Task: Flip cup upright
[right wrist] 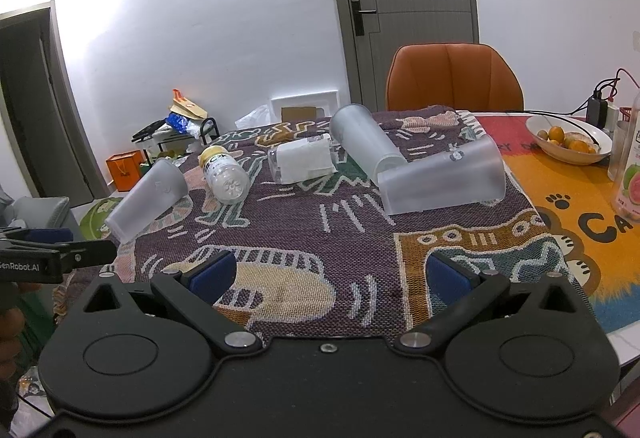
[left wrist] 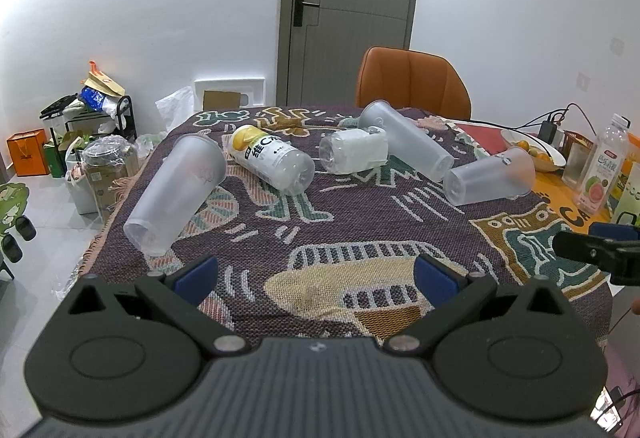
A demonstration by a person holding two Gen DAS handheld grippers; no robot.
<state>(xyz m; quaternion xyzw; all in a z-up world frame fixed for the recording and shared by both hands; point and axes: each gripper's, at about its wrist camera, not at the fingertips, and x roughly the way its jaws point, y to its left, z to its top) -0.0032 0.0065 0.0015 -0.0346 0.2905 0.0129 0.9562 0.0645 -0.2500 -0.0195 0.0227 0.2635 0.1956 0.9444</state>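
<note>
Both wide open and empty over the near edge of the woven cloth (left wrist: 360, 222), left gripper (left wrist: 315, 275) and right gripper (right wrist: 329, 275); farther on, lying sideways, three frosted cups (left wrist: 176, 194) (right wrist: 442, 182) (right wrist: 366, 144), seemingly light, thin, slippery, best pinched mid-wall.

Frosted translucent cups (left wrist: 176, 194) lie on a purple cartoon-patterned woven blanket (left wrist: 360, 214) before an orange chair (left wrist: 412, 82).

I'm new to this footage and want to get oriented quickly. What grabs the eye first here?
Three frosted plastic cups lie tipped over on the patterned blanket: one at the left edge, one at the back, one on the right. Between them lie a yellow-capped bottle and a white-labelled bottle. Both grippers, left and right, hover open.
</note>
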